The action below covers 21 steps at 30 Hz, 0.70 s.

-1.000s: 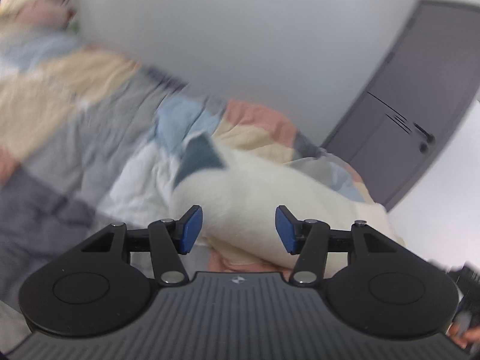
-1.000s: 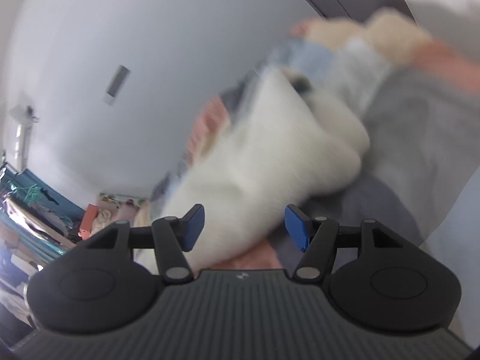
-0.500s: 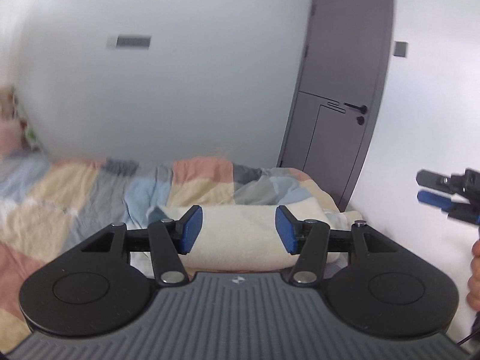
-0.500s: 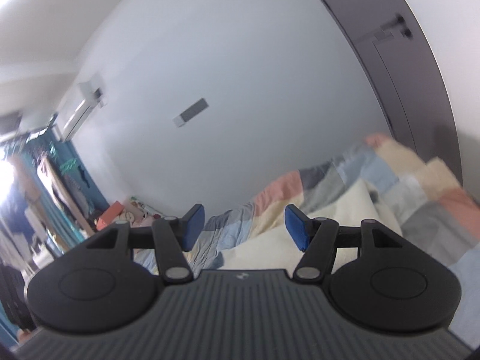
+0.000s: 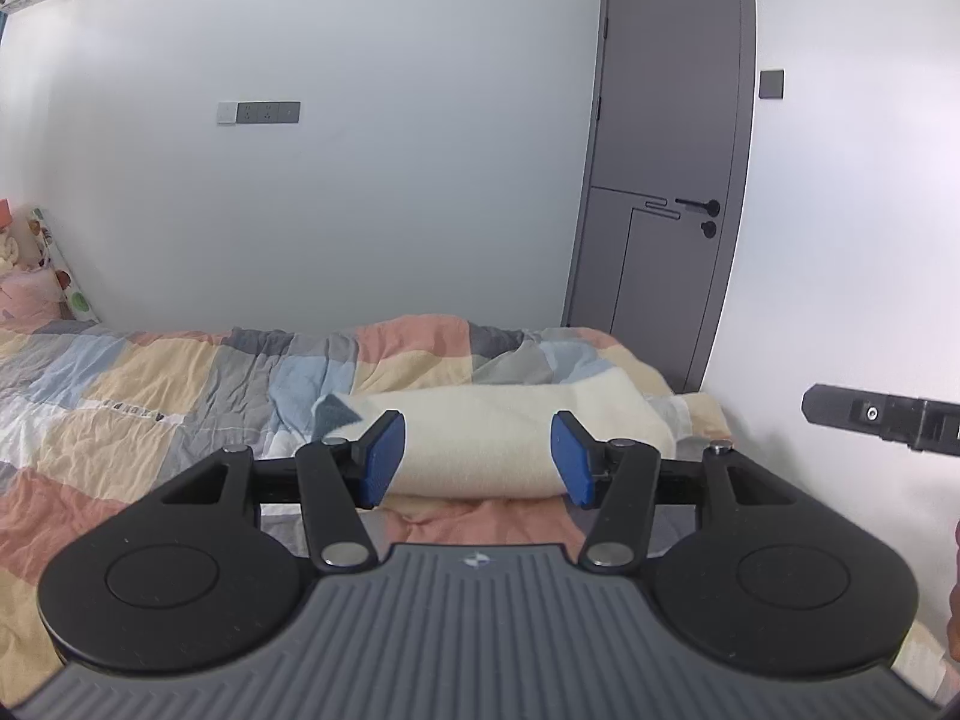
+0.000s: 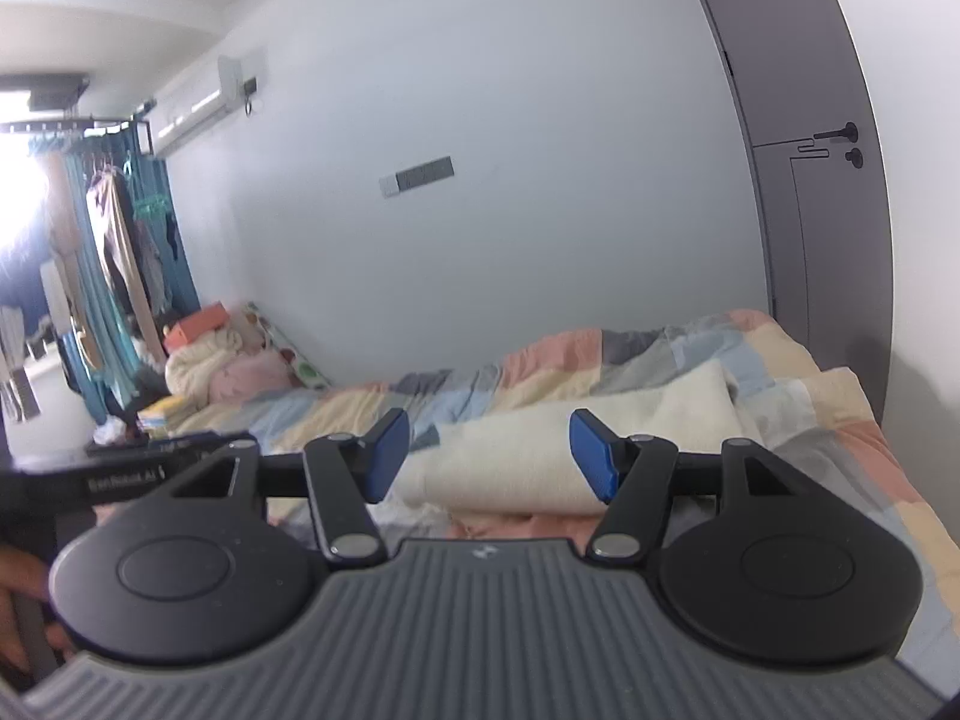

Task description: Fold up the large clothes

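- A bedroom is seen: pale wall, a grey door (image 5: 666, 168) at the right, a strip of wall switches (image 5: 259, 113), an air conditioner (image 6: 192, 111) high on the wall.
- A bed is covered by a patchwork quilt (image 5: 180, 384) in peach, grey, blue and cream squares; the quilt is wrinkled.
- A cream garment (image 5: 480, 438), folded into a long thick bundle, is laid across the quilt near the door end of the bed. A grey patch is noted at its left end.
- Left gripper (image 5: 477, 459): jaws held apart, nothing between the blue pads. The garment is seen beyond and below the fingertips, framed between them but not touched.
- Right gripper (image 6: 489, 453): jaws likewise parted and empty. The garment (image 6: 540, 456) lies ahead of it, lower than the fingers, with clear space between.
- The two grippers are held side by side; part of each is caught at the edge of the other's view.
- Pillows and soft items (image 6: 222, 366) are piled at the far end of the bed; hanging clothes (image 6: 120, 240) are seen by a bright window.
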Tool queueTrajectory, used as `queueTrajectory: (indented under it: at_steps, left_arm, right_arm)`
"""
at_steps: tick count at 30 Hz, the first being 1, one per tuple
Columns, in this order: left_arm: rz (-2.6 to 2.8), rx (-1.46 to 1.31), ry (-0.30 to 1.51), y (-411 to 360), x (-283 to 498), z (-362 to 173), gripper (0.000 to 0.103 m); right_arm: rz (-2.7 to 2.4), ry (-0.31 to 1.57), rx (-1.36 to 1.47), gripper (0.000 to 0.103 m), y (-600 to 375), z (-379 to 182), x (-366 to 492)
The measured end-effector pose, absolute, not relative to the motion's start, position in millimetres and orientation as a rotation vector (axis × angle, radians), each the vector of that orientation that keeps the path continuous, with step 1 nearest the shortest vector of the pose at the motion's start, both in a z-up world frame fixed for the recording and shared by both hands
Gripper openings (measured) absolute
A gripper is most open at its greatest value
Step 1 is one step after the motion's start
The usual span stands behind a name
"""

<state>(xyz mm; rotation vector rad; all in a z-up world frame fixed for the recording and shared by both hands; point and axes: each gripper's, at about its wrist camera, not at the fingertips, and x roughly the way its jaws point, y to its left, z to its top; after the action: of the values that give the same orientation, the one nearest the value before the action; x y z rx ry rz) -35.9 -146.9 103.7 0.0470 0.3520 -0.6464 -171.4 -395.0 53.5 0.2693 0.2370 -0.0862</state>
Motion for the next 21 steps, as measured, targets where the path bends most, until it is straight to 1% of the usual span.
queueTrajectory:
  at_steps: [3,7,21]
  left_arm:
    - [-0.62,0.089,0.338,-144.6,-45.6,94.3,0.062]
    - [-0.598,0.103,0.351,-138.4,-54.2,78.7,0.062]
    - [-0.552,0.102,0.418,-138.2,-43.4,50.6,0.062]
  right_arm:
    - [-0.105,0.272,0.273,0.063,-388.2,42.8,-175.6]
    - [-0.147,0.325,0.245,0.063,-379.8,25.0,-176.2]
    - [-0.171,0.356,0.219,0.063,-366.5,-0.6,-180.3]
